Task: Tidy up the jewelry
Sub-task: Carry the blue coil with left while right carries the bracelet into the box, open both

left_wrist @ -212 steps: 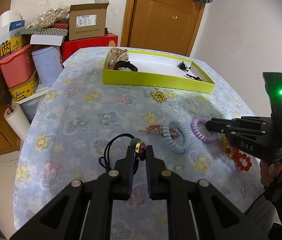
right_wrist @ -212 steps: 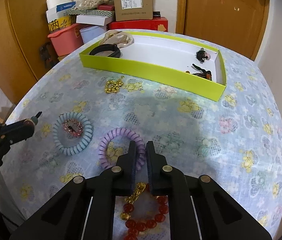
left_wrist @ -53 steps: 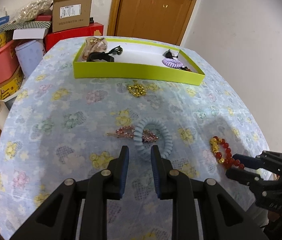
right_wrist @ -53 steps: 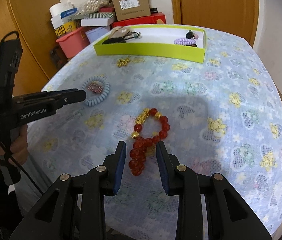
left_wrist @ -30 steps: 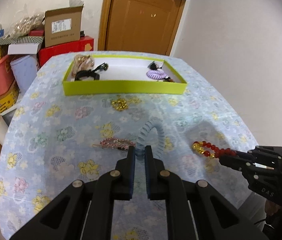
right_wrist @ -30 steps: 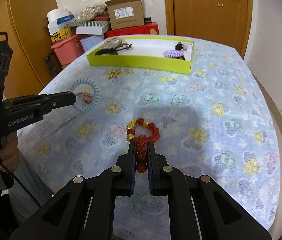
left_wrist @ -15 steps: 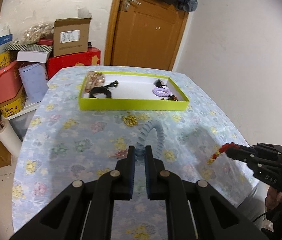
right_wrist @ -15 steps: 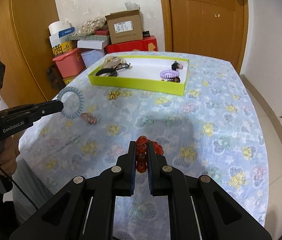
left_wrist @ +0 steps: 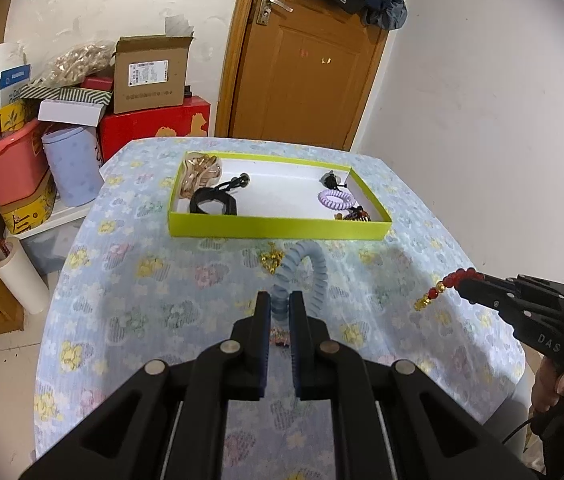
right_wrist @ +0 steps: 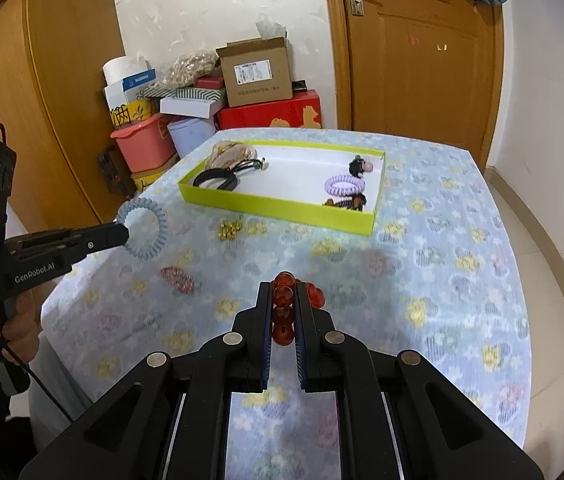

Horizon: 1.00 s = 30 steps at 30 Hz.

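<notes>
On the flowery table (left_wrist: 153, 280), the left gripper (left_wrist: 279, 304) pinches the blue hair tie (left_wrist: 306, 268) and the right gripper (right_wrist: 284, 300) pinches the red beads (right_wrist: 284, 312), so carry both slowly over the green tray (right_wrist: 282, 204) before letting go.

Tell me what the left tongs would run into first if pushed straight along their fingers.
Probably bare tablecloth just short of the green tray. The left tongs, shut on the blue coil hair tie, angle down at it. The gold trinket sits nearby; depth is unclear.
</notes>
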Each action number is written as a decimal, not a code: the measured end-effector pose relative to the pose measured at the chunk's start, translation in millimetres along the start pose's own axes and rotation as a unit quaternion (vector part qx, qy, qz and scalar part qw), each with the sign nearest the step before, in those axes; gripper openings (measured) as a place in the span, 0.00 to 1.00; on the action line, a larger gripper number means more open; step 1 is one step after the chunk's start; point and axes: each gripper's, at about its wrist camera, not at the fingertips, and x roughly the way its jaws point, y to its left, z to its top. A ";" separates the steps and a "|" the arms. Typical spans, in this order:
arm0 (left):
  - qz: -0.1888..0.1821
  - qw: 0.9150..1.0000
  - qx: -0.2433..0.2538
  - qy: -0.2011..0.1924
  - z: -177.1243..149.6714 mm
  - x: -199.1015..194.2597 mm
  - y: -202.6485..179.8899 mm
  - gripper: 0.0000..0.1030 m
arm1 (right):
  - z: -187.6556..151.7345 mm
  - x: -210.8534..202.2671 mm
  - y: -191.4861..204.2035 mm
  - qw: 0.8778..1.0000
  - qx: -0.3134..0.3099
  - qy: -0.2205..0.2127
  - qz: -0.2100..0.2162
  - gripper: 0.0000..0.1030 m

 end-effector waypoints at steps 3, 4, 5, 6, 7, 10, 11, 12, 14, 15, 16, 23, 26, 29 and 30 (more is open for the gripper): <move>-0.002 1.000 0.001 -0.001 6.6 4.7 -1.1 0.09 | 8.4 2.6 -1.8 1.000 -0.003 -0.004 -0.001 0.09; -0.003 1.000 0.002 -0.001 8.7 6.4 -1.1 0.09 | 12.2 3.4 -2.5 1.000 -0.005 -0.007 -0.002 0.09; -0.003 1.000 0.003 0.000 11.7 9.0 -1.3 0.09 | 16.4 4.1 -2.9 1.000 -0.006 -0.009 -0.002 0.09; -0.004 1.000 0.003 0.001 14.8 11.3 -1.7 0.09 | 19.7 4.5 -2.9 1.000 -0.008 -0.012 -0.002 0.09; -0.005 1.000 0.005 0.002 17.9 14.0 -1.9 0.09 | 24.2 5.7 -3.3 1.000 -0.010 -0.015 -0.003 0.09; -0.006 1.000 0.008 0.002 28.8 22.1 -1.8 0.09 | 36.2 9.1 -3.4 1.000 -0.016 -0.024 -0.005 0.09; -0.007 1.000 0.009 0.002 32.8 24.8 -1.5 0.09 | 41.6 11.4 -3.4 0.999 -0.019 -0.027 -0.006 0.09; -0.005 1.000 0.011 0.001 36.8 27.6 -1.3 0.09 | 45.7 13.6 -4.4 0.999 -0.020 -0.029 -0.005 0.09; -0.004 1.000 0.013 0.001 43.9 33.2 -0.5 0.09 | 54.0 19.1 -6.4 0.999 -0.021 -0.032 -0.005 0.09; -0.003 1.000 0.014 0.002 47.7 37.0 0.3 0.09 | 58.7 22.8 -8.3 0.999 -0.020 -0.033 -0.004 0.09; -0.001 1.000 0.015 0.003 51.1 41.3 1.5 0.09 | 63.0 27.3 -10.7 0.999 -0.018 -0.034 -0.003 0.09; 0.005 1.000 0.020 0.018 73.8 76.3 6.9 0.09 | 86.4 59.3 -28.6 0.999 -0.011 -0.033 -0.005 0.09; 0.008 0.999 0.022 0.024 84.0 92.5 7.4 0.09 | 98.0 76.1 -38.4 1.000 -0.003 -0.030 -0.004 0.09; 0.012 0.999 0.023 0.032 93.0 109.1 9.1 0.09 | 109.5 94.8 -47.7 1.000 0.005 -0.024 -0.006 0.09; 0.013 0.999 0.022 0.035 95.4 115.2 10.0 0.09 | 113.2 101.7 -50.8 1.000 0.007 -0.022 -0.007 0.09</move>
